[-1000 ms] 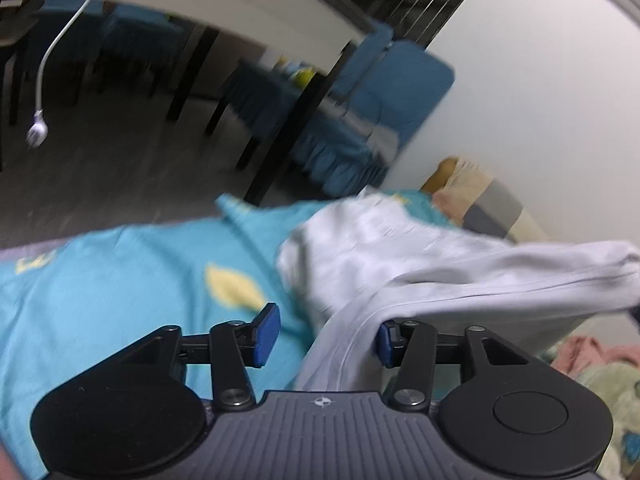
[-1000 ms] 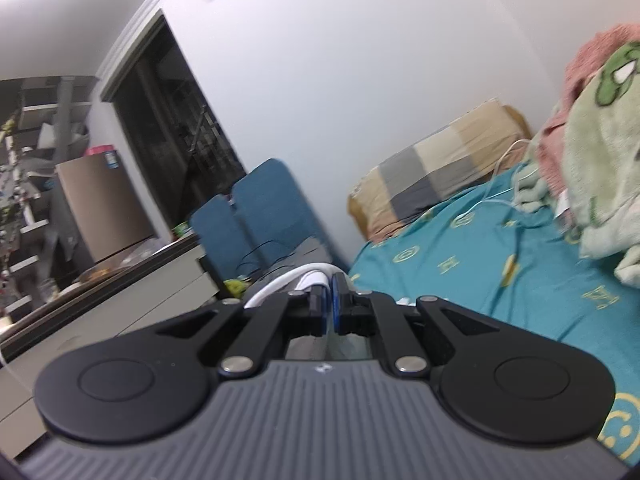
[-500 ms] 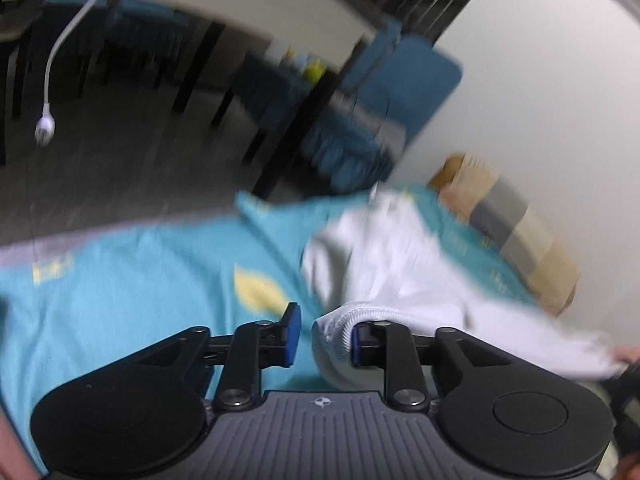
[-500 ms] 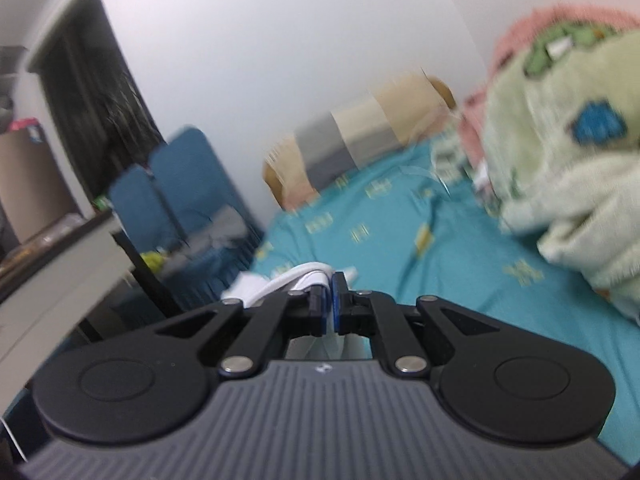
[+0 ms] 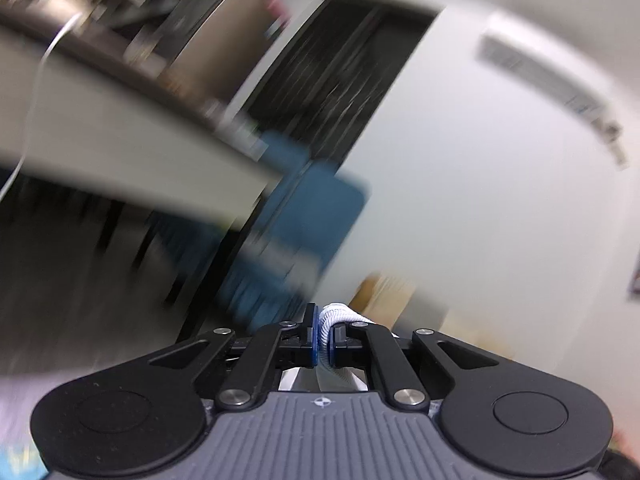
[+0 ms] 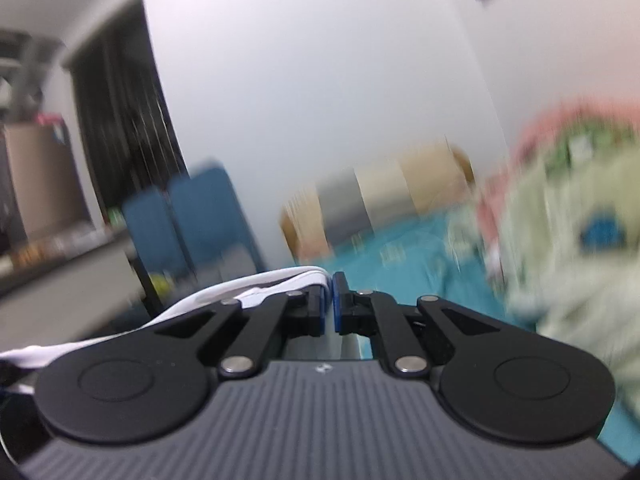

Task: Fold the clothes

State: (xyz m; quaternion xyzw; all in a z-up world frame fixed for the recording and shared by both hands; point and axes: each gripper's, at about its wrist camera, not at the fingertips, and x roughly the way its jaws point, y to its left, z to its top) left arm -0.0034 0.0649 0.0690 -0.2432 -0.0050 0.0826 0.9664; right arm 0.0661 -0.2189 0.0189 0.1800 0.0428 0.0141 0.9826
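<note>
White garment (image 5: 338, 314) now clamped in left jaws, lifted off bed (image 6: 400, 264)

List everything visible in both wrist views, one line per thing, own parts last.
White knit garment: one, white, pinched in both grippers and strung between them.
Teal printed bedsheet: one, teal with yellow marks, ahead of the right gripper.
Checked pillow: one, tan and grey, against the wall.
Fluffy blanket heap: one, pale green and pink, right of the sheet, blurred.
Blue padded chairs: two, blue, beside the dark doorway.
White wall air conditioner: one, high on the wall.
Left gripper: black, blue pads, shut on the garment.
Right gripper: black, blue pads, shut on the garment.
</note>
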